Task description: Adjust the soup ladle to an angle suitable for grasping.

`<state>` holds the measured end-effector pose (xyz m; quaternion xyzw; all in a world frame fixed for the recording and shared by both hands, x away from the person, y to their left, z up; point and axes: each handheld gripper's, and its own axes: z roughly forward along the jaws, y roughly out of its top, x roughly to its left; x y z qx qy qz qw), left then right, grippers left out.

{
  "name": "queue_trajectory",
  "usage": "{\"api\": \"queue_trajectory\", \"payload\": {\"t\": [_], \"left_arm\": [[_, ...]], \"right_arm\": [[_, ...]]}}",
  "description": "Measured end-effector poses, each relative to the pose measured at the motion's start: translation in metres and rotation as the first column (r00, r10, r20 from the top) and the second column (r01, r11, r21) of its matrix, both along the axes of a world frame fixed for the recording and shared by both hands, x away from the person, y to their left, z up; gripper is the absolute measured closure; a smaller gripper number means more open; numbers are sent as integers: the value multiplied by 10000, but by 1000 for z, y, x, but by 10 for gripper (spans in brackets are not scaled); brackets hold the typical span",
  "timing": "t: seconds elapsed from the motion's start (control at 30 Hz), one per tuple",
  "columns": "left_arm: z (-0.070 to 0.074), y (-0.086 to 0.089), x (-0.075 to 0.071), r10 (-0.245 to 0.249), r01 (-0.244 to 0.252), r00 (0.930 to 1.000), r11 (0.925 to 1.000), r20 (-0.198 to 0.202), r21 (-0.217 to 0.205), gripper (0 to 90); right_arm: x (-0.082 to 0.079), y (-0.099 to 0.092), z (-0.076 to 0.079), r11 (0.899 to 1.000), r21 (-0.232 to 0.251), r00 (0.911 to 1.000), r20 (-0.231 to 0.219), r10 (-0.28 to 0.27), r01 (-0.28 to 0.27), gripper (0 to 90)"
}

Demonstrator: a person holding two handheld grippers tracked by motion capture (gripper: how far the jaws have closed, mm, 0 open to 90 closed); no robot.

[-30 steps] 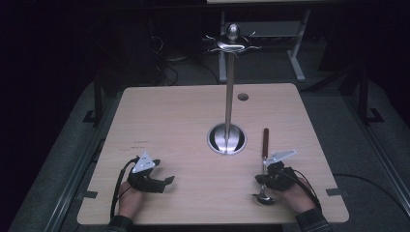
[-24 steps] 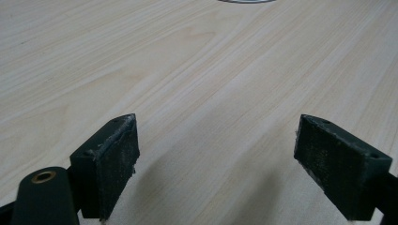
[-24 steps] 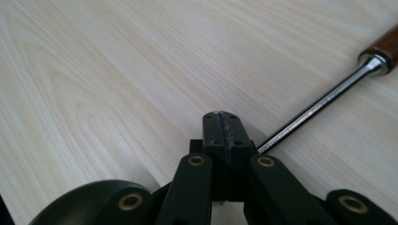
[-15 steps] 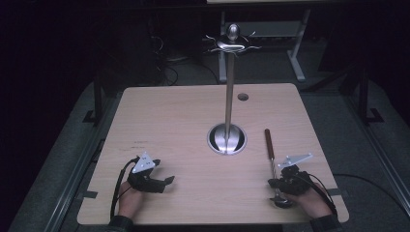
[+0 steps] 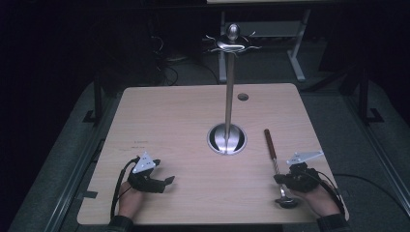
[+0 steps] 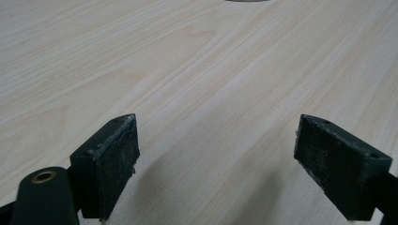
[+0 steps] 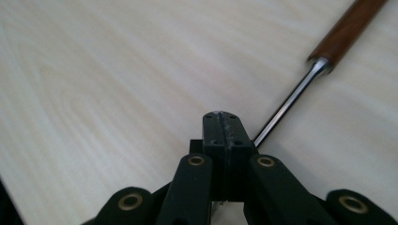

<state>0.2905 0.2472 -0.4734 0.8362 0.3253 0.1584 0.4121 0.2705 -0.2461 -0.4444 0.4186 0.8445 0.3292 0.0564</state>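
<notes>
left gripper (image 5: 167, 181): jaws wide apart, nothing between them, low over bare table (image 5: 183, 125) at near left | stand (image 5: 227, 137): upright, table's middle | ladle (image 5: 274, 159): flat at right, brown handle pointing away, bowl at near edge | right gripper (image 5: 279, 179): jaws pressed together, empty, tips just beside the ladle's metal shaft

Wood-handled steel ladle (image 5: 274, 159) flat, table's right.

In the right gripper view the ladle (image 7: 324, 56) runs off the top edge – its shaft slips behind the right claw (image 7: 222, 123), so any contact there stays hidden.
</notes>
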Motion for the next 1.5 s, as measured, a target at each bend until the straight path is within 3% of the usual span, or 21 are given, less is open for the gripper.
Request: {"api": "queue_trajectory", "payload": {"t": [0.3, 0.53, 0.57, 0.77, 1.0, 1.2, 1.5], "left_arm": [[0, 0, 0, -30, 31, 10000, 9999, -34, 103, 140], [0, 0, 0, -41, 42, 10000, 9999, -42, 130, 140], [0, 0, 1, -53, 54, 10000, 9999, -33, 151, 140], [0, -1, 0, 7, -7, 10000, 10000, -66, 6, 140], [0, 0, -1, 83, -82, 9999, 9998, 87, -166, 140], [0, 0, -1, 37, -36, 10000, 10000, 69, -79, 140], [0, 0, -1, 25, -25, 10000, 10000, 69, -94, 140]], "right_arm": [[36, -4, 10, 9976, -112, 9948, 768, -675, 685, 899], [69, -11, 9, 9886, -328, 9800, 1404, -1411, 1470, 899], [76, -12, 6, 9867, -180, 9785, 1325, -1578, 1616, 900], [97, -13, -5, 9779, -425, 9724, 1236, -1980, 2046, 900], [104, -10, -14, 9793, -543, 9786, 782, -1903, 1948, 899], [104, -4, -15, 9836, -516, 9829, 734, -1687, 1726, 899], [102, 15, -14, 9941, -540, 9938, 645, -906, 941, 900]]}}
